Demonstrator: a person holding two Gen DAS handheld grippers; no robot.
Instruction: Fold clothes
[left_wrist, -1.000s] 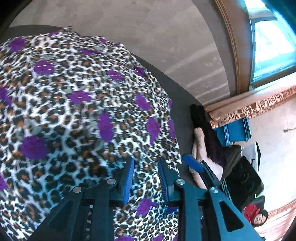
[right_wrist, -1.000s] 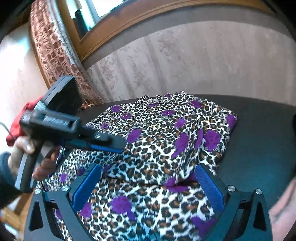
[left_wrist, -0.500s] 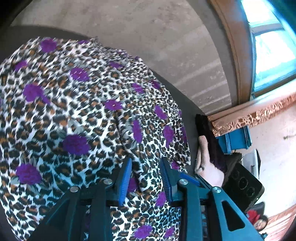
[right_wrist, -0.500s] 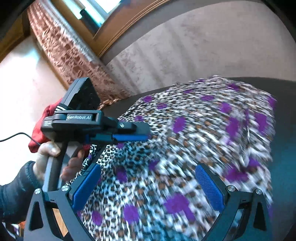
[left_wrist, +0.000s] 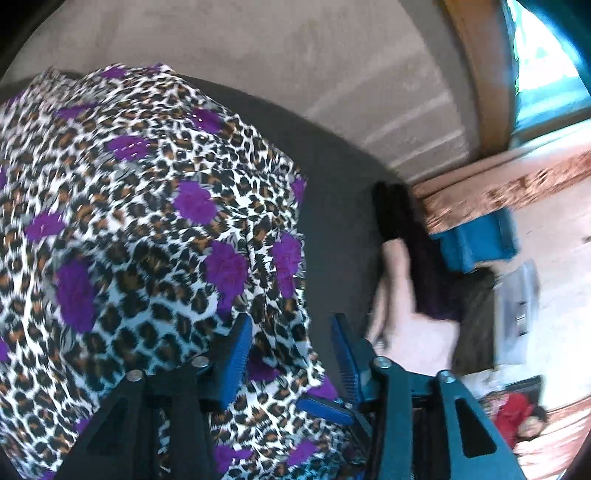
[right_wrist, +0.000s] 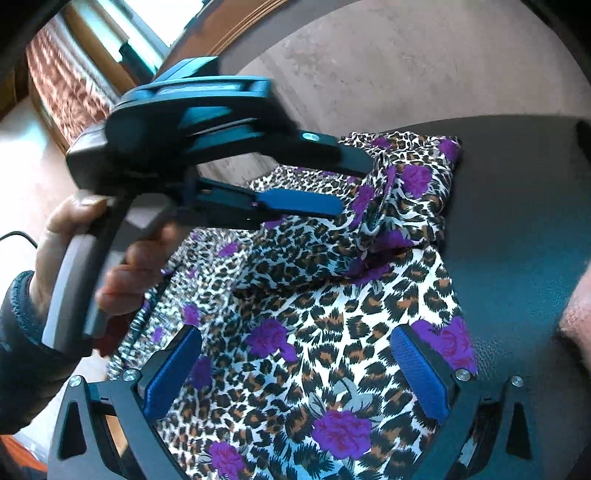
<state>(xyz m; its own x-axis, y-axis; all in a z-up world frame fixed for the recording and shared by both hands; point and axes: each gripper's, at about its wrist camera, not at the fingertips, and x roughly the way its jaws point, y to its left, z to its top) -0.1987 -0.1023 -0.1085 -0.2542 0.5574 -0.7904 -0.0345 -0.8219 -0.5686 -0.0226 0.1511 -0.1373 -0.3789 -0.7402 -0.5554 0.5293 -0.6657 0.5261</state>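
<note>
A leopard-print garment with purple flowers (left_wrist: 147, 240) lies partly folded on a dark table (left_wrist: 340, 206). My left gripper (left_wrist: 291, 354) is open, its jaws apart over the garment's right edge, with cloth below the gap. In the right wrist view the left gripper (right_wrist: 351, 188) reaches in from the left over a bunched fold of the garment (right_wrist: 332, 295), a hand on its handle. My right gripper (right_wrist: 295, 365) is wide open and empty, low over the near flat part of the garment.
Dark and pink clothes (left_wrist: 406, 295) lie piled at the table's right end, with a blue crate (left_wrist: 476, 240) and a red cloth (left_wrist: 517, 417) beyond. A grey wall (right_wrist: 406, 74) runs behind the table. A patterned curtain (right_wrist: 66, 85) hangs by the window.
The left gripper has opened wider and swung toward the garment's right edge. The right gripper has dropped closer over the cloth, and the far part of the garment now lies bunched in a fold.
</note>
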